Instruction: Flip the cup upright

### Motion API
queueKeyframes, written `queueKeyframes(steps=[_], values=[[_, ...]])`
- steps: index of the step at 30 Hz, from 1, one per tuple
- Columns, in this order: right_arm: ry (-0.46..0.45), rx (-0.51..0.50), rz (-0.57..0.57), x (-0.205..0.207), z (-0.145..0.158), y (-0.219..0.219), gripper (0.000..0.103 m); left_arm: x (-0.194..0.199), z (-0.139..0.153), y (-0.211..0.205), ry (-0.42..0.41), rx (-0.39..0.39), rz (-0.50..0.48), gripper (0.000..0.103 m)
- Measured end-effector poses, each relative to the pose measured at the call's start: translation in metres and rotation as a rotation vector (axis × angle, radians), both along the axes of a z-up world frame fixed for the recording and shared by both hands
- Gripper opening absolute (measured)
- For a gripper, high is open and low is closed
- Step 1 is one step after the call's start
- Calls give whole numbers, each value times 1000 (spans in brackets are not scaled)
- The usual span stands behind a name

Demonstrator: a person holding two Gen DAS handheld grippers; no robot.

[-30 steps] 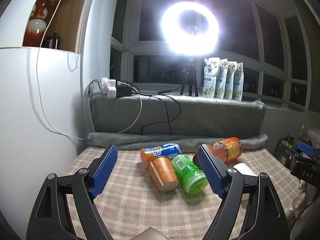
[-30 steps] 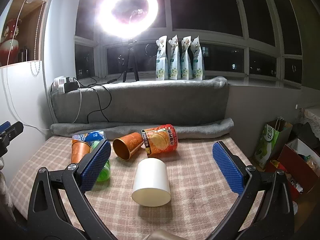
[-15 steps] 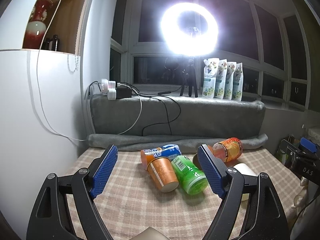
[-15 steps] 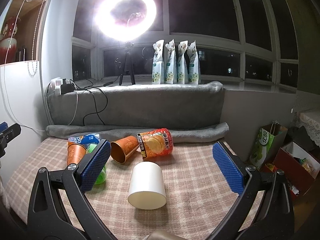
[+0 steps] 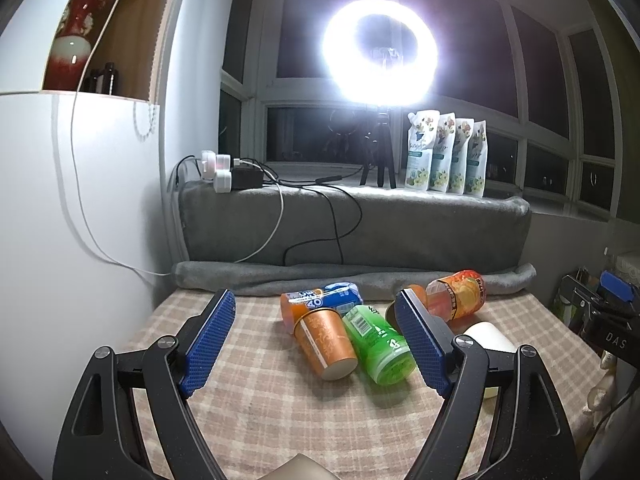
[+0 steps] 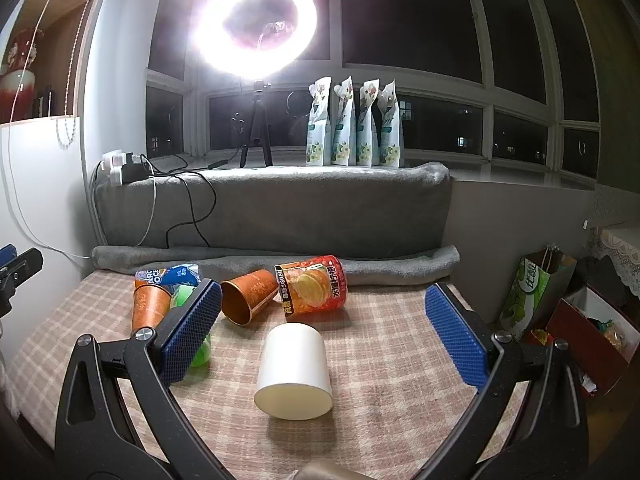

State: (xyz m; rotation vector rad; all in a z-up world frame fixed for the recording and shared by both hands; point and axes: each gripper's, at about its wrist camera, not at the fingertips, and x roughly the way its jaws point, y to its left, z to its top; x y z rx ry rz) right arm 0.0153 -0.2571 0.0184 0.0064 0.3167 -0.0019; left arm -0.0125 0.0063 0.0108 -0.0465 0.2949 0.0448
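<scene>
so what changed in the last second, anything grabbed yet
Nothing grabbed. The right hand-held gripper eased forward and a little right, so the white cup now sits lower and nearer between its open fingers. The left hand-held gripper barely moved; all cups stayed lying down.

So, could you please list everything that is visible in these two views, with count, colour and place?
White cup: 1, on its side, near front of checked cloth.
Orange cups: 2, on their sides; one open toward camera, one at left.
Green cup: 1, lying beside an orange cup.
Orange printed container: 1, lying by grey blanket.
Blue-orange container: 1, lying at back.
Pouches: 4, white-green, on sill.
Ring light: 1, on tripod.
Red vase: 1, shelf.
Left gripper: open, empty.
Right gripper: open, empty.
</scene>
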Motion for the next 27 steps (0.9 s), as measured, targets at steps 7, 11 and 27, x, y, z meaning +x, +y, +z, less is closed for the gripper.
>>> queueKeyframes(steps=[7, 11, 27], values=[[14, -2, 7, 4, -3, -3, 103, 3, -2, -1, 12, 2, -2, 82], [25, -1, 24, 9, -6, -4, 103, 6, -4, -2, 22, 2, -4, 82], [193, -219, 358, 80, -20, -28, 103, 19, -26, -7, 152, 1, -60, 82]])
